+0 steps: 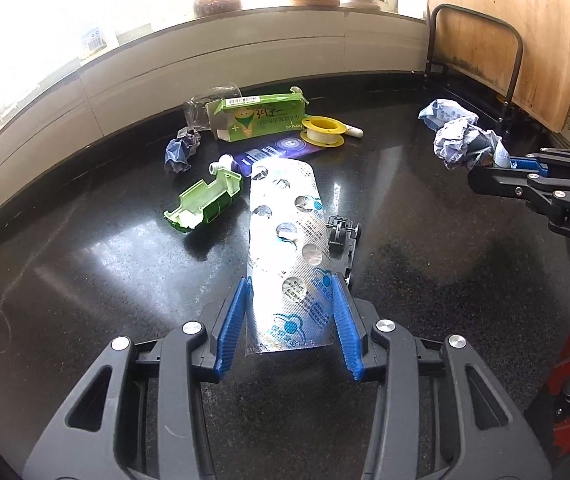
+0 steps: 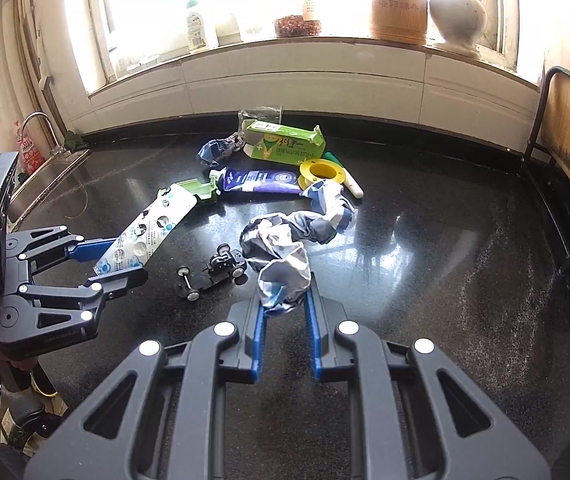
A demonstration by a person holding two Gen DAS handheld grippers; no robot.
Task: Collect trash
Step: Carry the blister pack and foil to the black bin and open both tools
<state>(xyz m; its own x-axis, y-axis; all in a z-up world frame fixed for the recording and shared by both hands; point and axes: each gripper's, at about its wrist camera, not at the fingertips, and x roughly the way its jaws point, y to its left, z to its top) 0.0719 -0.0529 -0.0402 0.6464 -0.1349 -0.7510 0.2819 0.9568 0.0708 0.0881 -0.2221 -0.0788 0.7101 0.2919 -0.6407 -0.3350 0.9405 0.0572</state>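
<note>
- Our left gripper (image 1: 291, 292) clamps the near end of the foil blister pack (image 1: 285, 240), lifted over the black counter (image 1: 85, 280); we should keep it level.
- Our right gripper (image 2: 285, 300) pinches crumpled paper (image 2: 285, 256) at centre.
- The green carton (image 2: 285, 144) shows handwriting we cannot read.

Left tongs (image 1: 291, 312) clamp something flat; right tongs (image 2: 285, 312) pinch narrowly, apparently gripping, both angled downward.

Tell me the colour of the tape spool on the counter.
Yellow tape spool, clearest in the left wrist view.
</note>
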